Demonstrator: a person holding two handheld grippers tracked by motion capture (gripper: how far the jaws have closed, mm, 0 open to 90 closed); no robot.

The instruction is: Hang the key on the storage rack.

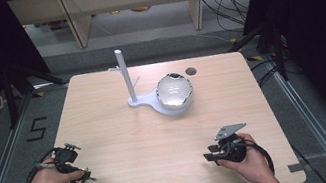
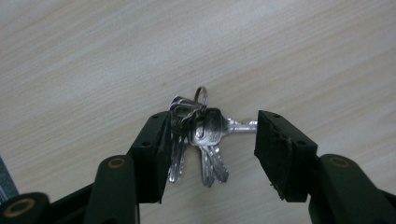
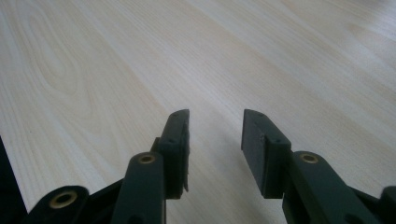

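Observation:
A bunch of silver keys (image 2: 201, 140) on a small ring lies flat on the wooden table (image 1: 124, 144) near its front left corner. My left gripper (image 2: 213, 122) is open around the bunch: one jaw rests against the keys' side, and the other stands at the tip of a key that points sideways. From above, that left gripper (image 1: 80, 177) sits low at the table, held by a hand, with the keys (image 1: 86, 179) at its tips. My right gripper (image 1: 211, 155) hovers open over bare wood at the front right; nothing is between the right gripper's (image 3: 215, 116) jaws.
A white stand (image 1: 126, 77) with an upright pole and small side pegs rises at the table's far middle. On its round base sits a shiny domed object (image 1: 174, 91). A dark round hole (image 1: 191, 71) lies behind it. Cables trail from both grippers.

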